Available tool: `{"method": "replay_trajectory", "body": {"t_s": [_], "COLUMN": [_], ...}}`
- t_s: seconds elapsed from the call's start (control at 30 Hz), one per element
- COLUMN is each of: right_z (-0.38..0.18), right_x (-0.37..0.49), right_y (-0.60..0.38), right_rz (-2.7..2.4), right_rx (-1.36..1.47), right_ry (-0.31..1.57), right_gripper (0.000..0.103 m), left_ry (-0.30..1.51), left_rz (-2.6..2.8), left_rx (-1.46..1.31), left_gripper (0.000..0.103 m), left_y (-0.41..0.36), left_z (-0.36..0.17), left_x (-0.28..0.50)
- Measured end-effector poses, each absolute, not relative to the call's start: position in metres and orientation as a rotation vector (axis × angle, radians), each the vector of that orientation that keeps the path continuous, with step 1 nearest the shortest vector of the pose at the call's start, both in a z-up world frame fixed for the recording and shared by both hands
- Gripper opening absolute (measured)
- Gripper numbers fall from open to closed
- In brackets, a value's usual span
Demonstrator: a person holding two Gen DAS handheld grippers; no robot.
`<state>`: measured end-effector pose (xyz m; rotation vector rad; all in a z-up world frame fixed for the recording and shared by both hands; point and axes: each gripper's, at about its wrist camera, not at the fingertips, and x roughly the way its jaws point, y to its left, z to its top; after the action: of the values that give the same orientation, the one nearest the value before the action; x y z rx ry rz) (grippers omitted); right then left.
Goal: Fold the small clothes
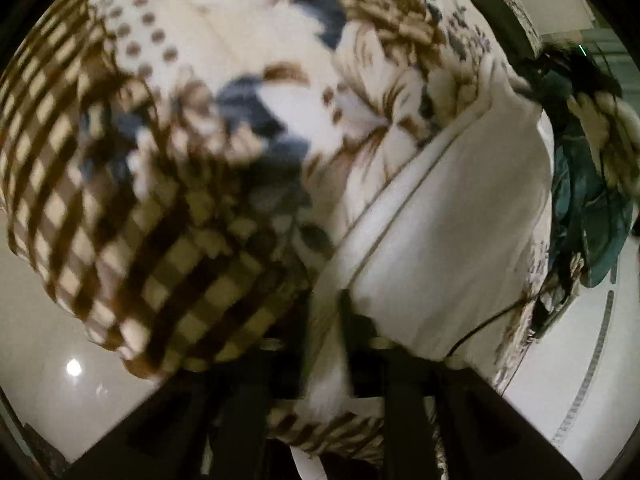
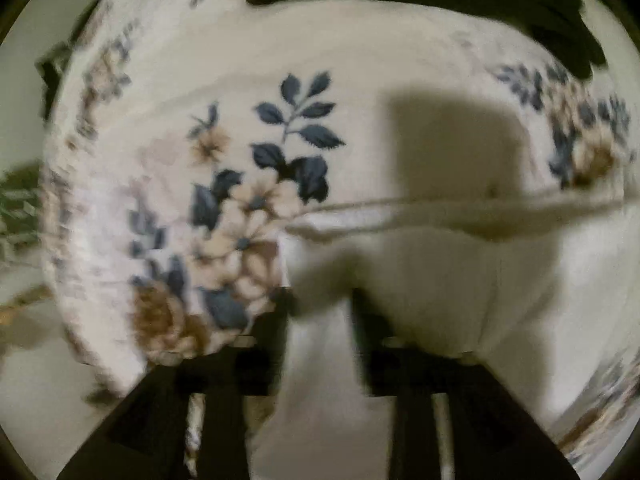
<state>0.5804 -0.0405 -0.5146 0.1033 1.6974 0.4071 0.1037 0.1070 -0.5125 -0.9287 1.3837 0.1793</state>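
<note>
A white garment is spread on a patterned bedcover, which is laid over a bed above the floor. The garment's near edge is gripped between the fingers of the left gripper and of the right gripper. A heap of clothes is piled at the far right.

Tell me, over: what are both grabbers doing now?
Left gripper shut on white garment. Right gripper shut on it too. Garment on floral blanket. Nothing blocking.

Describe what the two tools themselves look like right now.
Both look alike: the left tool and right tool each have two matte black, flat, blocky fingers on black angular bodies. No markings, sleeves or hands show. A thin dark cable runs beside the left one.
</note>
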Motion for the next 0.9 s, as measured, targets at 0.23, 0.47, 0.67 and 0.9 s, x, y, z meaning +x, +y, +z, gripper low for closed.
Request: {"method": "replay_trajectory", "body": {"t_s": [0.23,0.47,0.67,0.9], "right_z": [-0.454,-0.507,-0.534,-0.552], "right_x": [0.572,0.581,0.582,0.584], "right_y": [-0.162,-0.253,-0.27,-0.275], "right_rz": [0.262,0.147,0.169,0.17], "right_rx": [0.106,0.373,0.47,0.438], "right_ry": [1.484,1.499,1.434,1.503], "right_gripper": [0.056,0.056,0.008,0.014], "left_ry": [1.206,1.203,1.226,1.32], "left_rz": [0.026,-0.14,-0.102,-0.057], "left_rx": [-0.856,-0.652,-0.509,-0.57], "left_gripper": [0.068,0.066,0.005,0.007], "left_y": [0.123,0.076,0.062,0.1], "left_z": [-0.465,-0.497,-0.519,-0.534], "left_x": [0.225,0.44,0.49,0.491]}}
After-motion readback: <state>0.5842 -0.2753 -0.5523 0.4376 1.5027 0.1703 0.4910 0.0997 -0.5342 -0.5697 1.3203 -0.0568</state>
